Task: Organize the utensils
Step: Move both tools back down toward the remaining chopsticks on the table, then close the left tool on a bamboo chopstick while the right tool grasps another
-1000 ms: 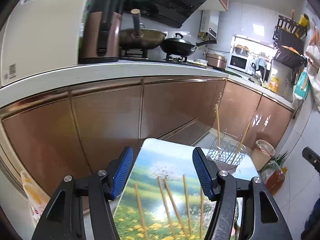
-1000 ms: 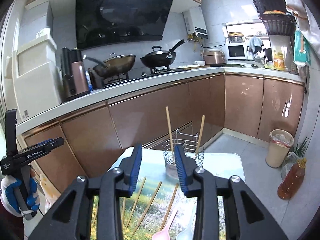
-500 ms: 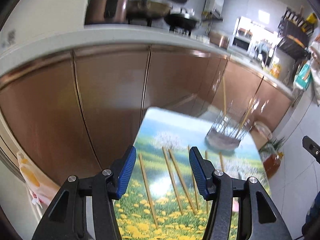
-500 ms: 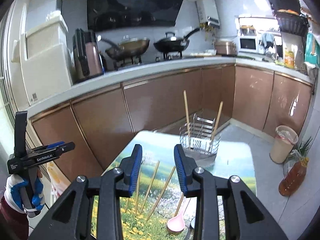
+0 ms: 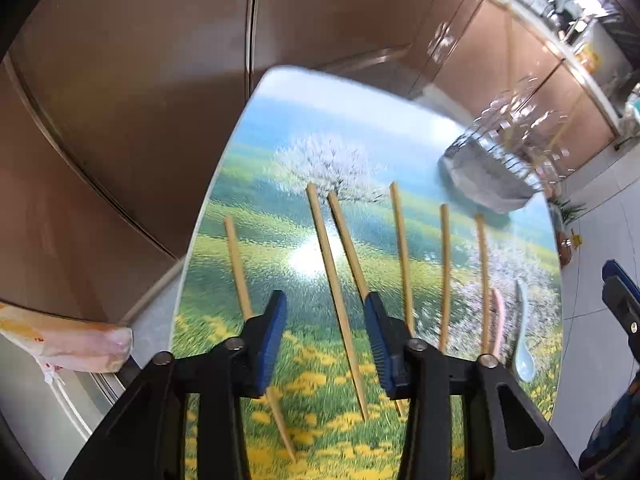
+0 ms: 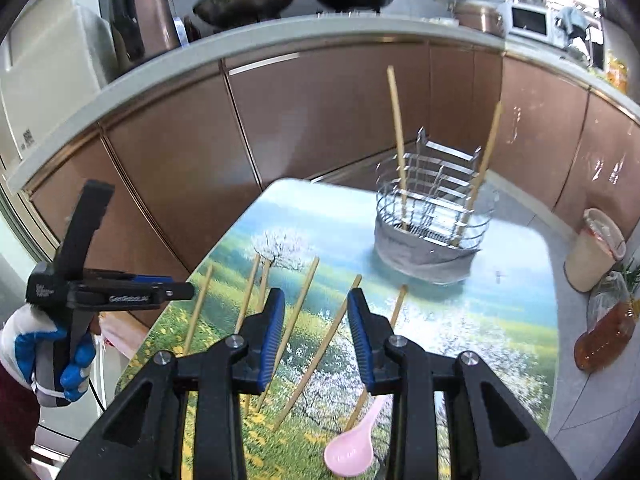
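Observation:
Several wooden chopsticks (image 5: 336, 292) lie loose on the table with the landscape print (image 6: 500, 320). My left gripper (image 5: 325, 304) points steeply down over them. Its jaws are closing, and one chopstick shows between them without being touched. My right gripper (image 6: 316, 300) hovers open over other chopsticks (image 6: 320, 344), gripping nothing. A wire utensil holder (image 6: 432, 216) at the table's far end has two chopsticks upright in it; it is blurred in the left wrist view (image 5: 492, 168). A pink spoon (image 6: 352, 452) and a pale blue spoon (image 5: 524, 356) lie near the front right.
Brown cabinet doors (image 6: 320, 120) run behind the table under a counter with pans. A bin (image 6: 596, 248) and an oil bottle (image 6: 604, 336) stand on the floor at the right. A gloved hand (image 6: 60, 344) holds the left gripper. A plastic bag (image 5: 68, 344) hangs left of the table.
Both grippers sank toward the table and tipped downward, so the chopsticks now fill the views. The left jaws have narrowed. The right jaws look the same.

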The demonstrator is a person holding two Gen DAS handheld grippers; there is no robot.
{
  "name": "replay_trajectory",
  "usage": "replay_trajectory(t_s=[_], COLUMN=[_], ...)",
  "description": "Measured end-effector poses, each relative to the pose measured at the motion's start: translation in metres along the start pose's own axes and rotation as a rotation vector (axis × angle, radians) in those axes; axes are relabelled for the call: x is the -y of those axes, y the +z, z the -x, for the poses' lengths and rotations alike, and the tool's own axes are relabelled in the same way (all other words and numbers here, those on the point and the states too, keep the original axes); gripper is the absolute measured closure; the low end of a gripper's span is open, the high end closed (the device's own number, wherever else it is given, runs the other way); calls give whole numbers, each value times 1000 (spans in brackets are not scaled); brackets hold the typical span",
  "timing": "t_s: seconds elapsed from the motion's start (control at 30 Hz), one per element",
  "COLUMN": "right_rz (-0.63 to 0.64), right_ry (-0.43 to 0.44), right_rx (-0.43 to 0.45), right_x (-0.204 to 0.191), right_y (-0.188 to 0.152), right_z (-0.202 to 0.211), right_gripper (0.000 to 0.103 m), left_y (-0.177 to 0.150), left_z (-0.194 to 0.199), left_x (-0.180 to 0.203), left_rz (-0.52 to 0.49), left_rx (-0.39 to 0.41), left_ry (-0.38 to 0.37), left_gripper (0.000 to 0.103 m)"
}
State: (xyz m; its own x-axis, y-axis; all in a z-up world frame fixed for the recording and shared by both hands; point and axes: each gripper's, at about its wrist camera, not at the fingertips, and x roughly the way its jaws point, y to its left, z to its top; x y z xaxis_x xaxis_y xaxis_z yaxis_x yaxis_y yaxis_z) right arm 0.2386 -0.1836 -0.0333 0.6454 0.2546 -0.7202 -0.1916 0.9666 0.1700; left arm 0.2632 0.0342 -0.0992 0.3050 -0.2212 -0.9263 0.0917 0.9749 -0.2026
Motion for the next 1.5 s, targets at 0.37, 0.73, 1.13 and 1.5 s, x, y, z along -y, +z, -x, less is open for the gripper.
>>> replay_trajectory(t_s=[0.37,0.73,1.13,1.5], right_rz=[4,13,34,74], right_ry=[29,30,5,-39], right_rx=[-128,-272,-446,-522], right_x=[7,2,-16,-27], right_y=[0,1,15,20], right_z=[-79,-135,-203,-237], right_gripper=[72,72,73,79], left_y=[31,43,61,65], left_z=[-66,-92,-97,-95], left_x=[6,0,-15,-24], left_rz=[24,31,37,18], left_rx=[-119,-162,-182,-196], left_ry=[9,10,-7,-64], left_gripper=[69,78,91,95])
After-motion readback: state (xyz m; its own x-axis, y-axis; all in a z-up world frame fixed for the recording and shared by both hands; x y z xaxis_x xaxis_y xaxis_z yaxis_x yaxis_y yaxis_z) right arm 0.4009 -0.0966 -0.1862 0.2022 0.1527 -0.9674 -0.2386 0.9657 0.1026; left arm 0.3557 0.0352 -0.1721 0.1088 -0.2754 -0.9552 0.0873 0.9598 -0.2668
